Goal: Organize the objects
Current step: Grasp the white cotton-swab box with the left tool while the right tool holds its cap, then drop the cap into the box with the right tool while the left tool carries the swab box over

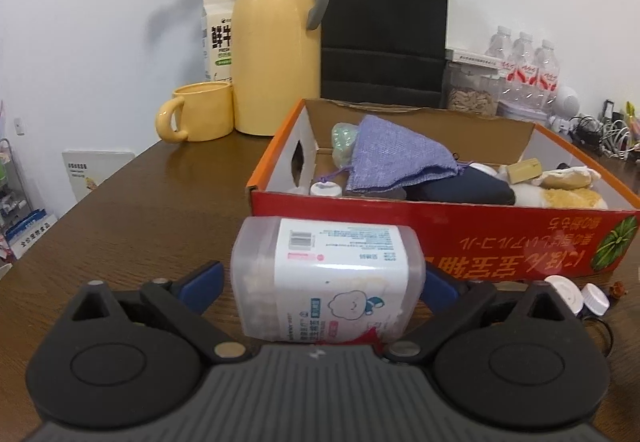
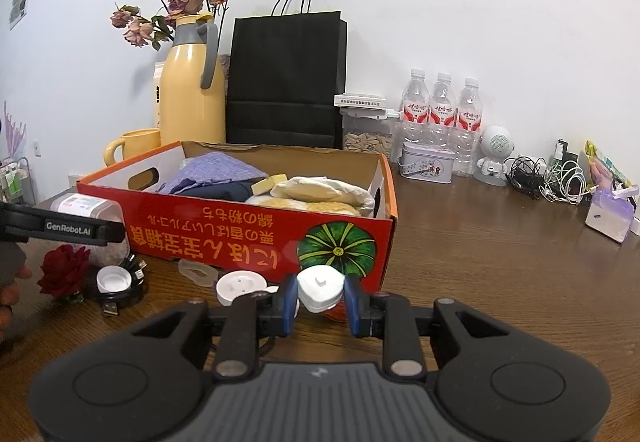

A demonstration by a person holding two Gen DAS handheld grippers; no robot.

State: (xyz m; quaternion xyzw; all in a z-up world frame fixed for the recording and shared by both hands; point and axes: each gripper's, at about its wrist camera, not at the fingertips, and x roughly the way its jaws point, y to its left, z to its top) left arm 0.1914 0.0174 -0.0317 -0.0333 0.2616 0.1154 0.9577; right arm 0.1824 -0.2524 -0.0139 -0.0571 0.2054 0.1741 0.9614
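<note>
I am holding my left tongs (image 1: 320, 284) spread wide around a clear plastic cotton-swab box (image 1: 326, 282), which is standing on the brown worktop (image 1: 140, 209) just in front of the red cardboard box (image 1: 460, 230). The swab box is showing a rounded translucent body with pale contents behind the wall, and a white label is wrapping its top and front, carrying a barcode, small print and a cartoon figure with a blue hat. The blue pads are sitting to either side of it; the right one is partly hidden behind the body, and I cannot tell whether either pad is pressing on it. My right tongs (image 2: 320, 302) are standing nearly closed, gripping a small white triangular plastic piece (image 2: 320, 288) between the blue pads, low over the worktop and just in front of the pumpkin picture on the red cardboard box. That box is lying open, already holding a purple drawstring pouch (image 1: 390, 157), a dark blue item and pale plush pieces. Beside my right tongs, a round white cap (image 2: 241, 284), a second white cap (image 2: 114, 278), a coiled black cable and a red rose (image 2: 64, 270) are resting on the worktop.
</note>
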